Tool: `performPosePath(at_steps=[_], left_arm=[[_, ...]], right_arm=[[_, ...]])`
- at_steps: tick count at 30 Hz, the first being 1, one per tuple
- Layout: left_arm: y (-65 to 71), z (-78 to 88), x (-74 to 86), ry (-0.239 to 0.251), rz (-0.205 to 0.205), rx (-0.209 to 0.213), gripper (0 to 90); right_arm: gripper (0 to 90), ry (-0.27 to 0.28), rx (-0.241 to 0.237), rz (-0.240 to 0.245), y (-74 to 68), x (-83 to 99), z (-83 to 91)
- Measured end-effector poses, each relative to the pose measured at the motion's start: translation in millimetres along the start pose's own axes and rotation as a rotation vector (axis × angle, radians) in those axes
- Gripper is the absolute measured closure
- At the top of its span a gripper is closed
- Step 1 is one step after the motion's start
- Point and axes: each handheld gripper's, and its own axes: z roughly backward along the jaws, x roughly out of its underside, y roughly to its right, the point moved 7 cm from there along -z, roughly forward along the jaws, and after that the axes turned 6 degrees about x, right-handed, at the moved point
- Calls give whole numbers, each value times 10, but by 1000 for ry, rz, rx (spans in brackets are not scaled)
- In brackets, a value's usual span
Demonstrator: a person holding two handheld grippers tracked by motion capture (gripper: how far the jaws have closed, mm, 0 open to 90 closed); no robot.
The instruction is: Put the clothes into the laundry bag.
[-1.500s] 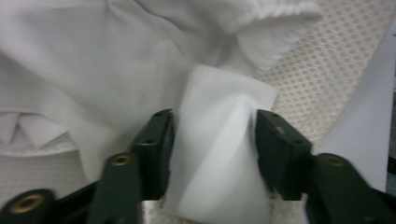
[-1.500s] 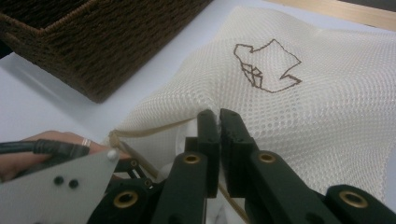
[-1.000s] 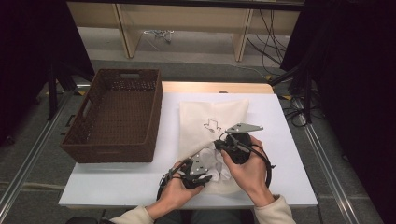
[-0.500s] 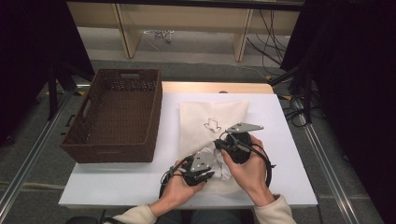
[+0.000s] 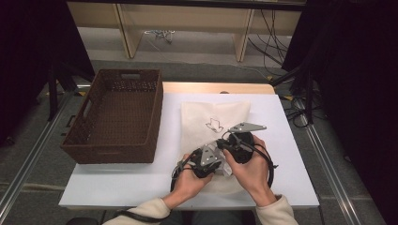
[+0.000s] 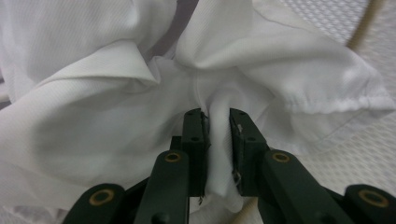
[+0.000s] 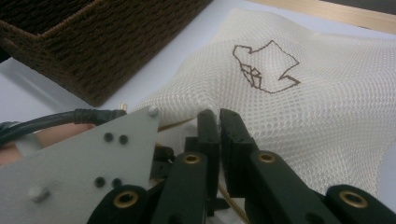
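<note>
White table lies bare beside mesh bag.

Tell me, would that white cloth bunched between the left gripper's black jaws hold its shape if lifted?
Probably not. The thin white cloth folds into soft creases around the left gripper, so it looks floppy and would likely hang limp. It seems light for its size. The pinched fold looks smooth, so it might slip under a hard tug.

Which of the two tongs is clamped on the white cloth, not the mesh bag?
The left tongs: their pads pinch a fold of white cloth. The right tongs grip the cream mesh bag.
</note>
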Motion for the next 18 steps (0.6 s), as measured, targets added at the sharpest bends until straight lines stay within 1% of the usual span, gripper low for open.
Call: performPosePath(at_steps=[1, 2, 3, 4, 5, 6, 7, 8, 9, 10, 11, 12, 13, 14, 15, 16, 17, 18], left_arm=[[-49, -5, -13, -1, -41, -35, 771], [-23, -31, -19, 10, -16, -22, 769], [-39, -39, -23, -5, -35, -18, 765], [-40, -69, -32, 18, -24, -27, 757], [-56, -67, -19, -1, -38, -31, 742], [-57, -65, -9, -9, -46, -33, 714], [-9, -73, 9, -10, -37, 8, 685], [16, -63, 15, -4, -39, 19, 639], [29, -40, 20, -1, -45, 14, 603], [48, -18, 21, 11, -36, 10, 572], [51, 14, 18, 10, -59, 19, 533], [85, 47, 13, 23, -54, 39, 504], [102, 86, 10, 29, -67, 47, 487], [122, 129, 11, 31, -75, 56, 472], [128, 190, 28, -7, -104, 66, 461], [145, 261, 27, -4, -126, 62, 454], [175, 306, 28, 5, -131, 69, 447], [178, 361, 43, -8, -158, 68, 443]], right_arm=[[885, -3, -2, -5, -2, -1, 6], [885, -3, -1, 8, 5, -5, 16], [885, 5, 2, 19, 14, -13, 14], [886, 6, 1, 10, 10, -18, 10], [885, 1, 5, 8, 18, -17, 12], [885, -3, -2, -1, 14, -11, 7], [885, -12, 1, -10, 12, -2, 7], [885, -17, -2, -20, 3, 6, 8], [885, -7, 1, -1, 12, 4, -1], [885, -9, -4, -3, 1, 2, 3], [885, -14, -7, -20, -10, -1, 11], [885, -8, -1, -6, 1, -10, 10], [885, -3, -8, 2, 7, -14, 6], [885, 1, -3, -1, 14, -15, 13], [885, -1, 2, 13, 26, -12, 14], [885, -7, 0, -17, 11, -5, 15], [885, -4, 4, -12, 11, -9, 22], [885, 2, 5, 2, 21, -18, 31]])
